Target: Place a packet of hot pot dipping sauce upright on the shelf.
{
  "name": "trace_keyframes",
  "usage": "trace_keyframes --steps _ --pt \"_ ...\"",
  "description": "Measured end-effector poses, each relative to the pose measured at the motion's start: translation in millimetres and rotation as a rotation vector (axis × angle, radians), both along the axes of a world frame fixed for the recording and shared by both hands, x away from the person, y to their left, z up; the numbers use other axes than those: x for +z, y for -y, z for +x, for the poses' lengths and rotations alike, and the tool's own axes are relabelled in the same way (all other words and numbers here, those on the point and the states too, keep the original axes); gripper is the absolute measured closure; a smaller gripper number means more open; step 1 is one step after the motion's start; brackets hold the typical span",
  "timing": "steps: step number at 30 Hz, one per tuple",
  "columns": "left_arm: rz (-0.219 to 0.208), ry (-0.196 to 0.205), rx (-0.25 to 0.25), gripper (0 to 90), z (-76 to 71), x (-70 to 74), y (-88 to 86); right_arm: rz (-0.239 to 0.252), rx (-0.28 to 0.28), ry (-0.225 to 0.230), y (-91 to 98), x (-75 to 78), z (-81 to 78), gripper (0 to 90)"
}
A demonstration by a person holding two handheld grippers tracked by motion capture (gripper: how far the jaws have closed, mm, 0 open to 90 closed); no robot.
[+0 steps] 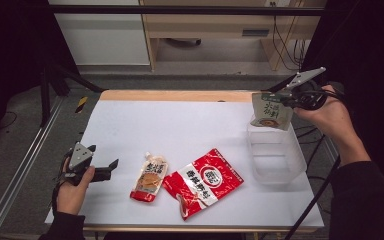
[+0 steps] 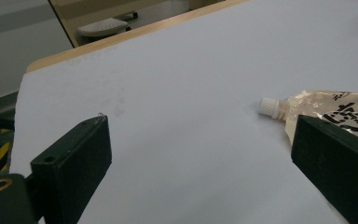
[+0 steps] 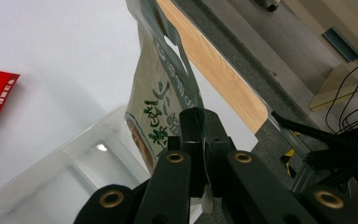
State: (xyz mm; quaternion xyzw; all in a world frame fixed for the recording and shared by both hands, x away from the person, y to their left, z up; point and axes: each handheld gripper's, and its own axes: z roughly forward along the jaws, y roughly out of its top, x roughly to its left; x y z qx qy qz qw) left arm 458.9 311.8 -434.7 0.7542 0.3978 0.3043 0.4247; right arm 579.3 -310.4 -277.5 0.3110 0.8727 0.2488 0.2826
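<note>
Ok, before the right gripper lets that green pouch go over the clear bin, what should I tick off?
1. right gripper clamped on the green pouch: ok.
2. Pouch above the clear bin: ok, its lower edge hangs at the bin's far end.
3. Bin has room inside: ok.
4. left gripper open and apart from the bin: ok.
5. spouted pouch and red bag lie on the table, outside the bin: ok.
6. Pouch clears the far rim: cannot tell.

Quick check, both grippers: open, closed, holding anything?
Left gripper: open, jaws wide apart, holding nothing, low over the table.
Right gripper: shut on the green-print pouch, held above the clear bin.
</note>
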Motion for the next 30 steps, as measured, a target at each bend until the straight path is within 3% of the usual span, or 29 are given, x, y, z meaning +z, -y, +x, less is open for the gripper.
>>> trace_keyframes --steps 17,27,30 --pt "0.001 -0.001 -0.001 4.8 0.1 -0.1 0.2 0.0 0.018 -0.051 0.3 -22.5 14.6 90.0" --pt "0.001 -0.005 -0.007 4.7 0.9 -0.8 1.0 0.049 0.002 -0.123 4.6 -47.0 26.7 90.0" --pt "0.004 -0.006 -0.009 4.7 1.2 -1.0 1.3 0.066 -0.021 -0.119 7.3 -49.4 29.2 90.0"
